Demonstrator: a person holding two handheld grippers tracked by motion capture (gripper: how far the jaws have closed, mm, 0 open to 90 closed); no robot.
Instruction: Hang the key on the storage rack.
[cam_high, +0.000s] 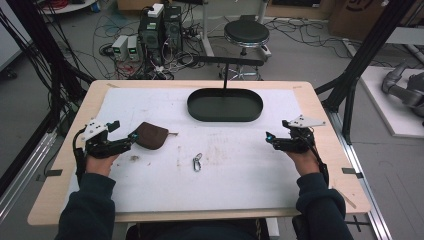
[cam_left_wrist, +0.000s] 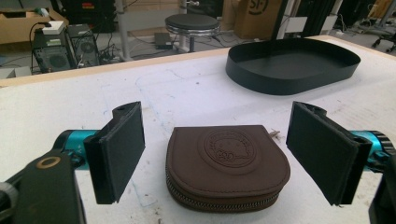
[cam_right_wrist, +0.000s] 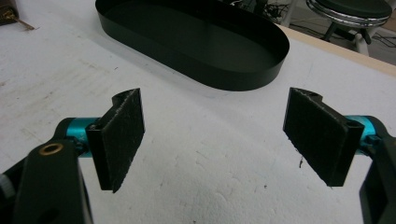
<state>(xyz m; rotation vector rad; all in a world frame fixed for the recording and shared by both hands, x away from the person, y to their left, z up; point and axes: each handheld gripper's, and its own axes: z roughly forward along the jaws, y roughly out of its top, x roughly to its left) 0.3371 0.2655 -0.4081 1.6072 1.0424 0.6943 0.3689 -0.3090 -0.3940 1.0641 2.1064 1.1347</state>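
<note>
A brown zipped leather pouch (cam_high: 151, 135) lies on the white mat (cam_high: 240, 170), left of centre. My left gripper (cam_high: 131, 139) is open right beside it; in the left gripper view the pouch (cam_left_wrist: 227, 165) sits between the two wide-apart jaws, and the pads do not touch it. A small metal key clip (cam_high: 197, 162) lies near the middle of the mat. A black oval tray (cam_high: 225, 116) stands empty at the back (cam_left_wrist: 285, 79) (cam_right_wrist: 243, 77). My right gripper (cam_high: 271, 139) hovers open on the right side over bare mat, with nothing between its fingers (cam_right_wrist: 122, 140).
The wooden table edge (cam_high: 320, 107) frames the mat. Beyond the table stand a round stool (cam_high: 246, 34), computer boxes (cam_high: 160, 27) and loose cables on the floor. Black frame posts (cam_high: 372, 47) rise at both back corners.
</note>
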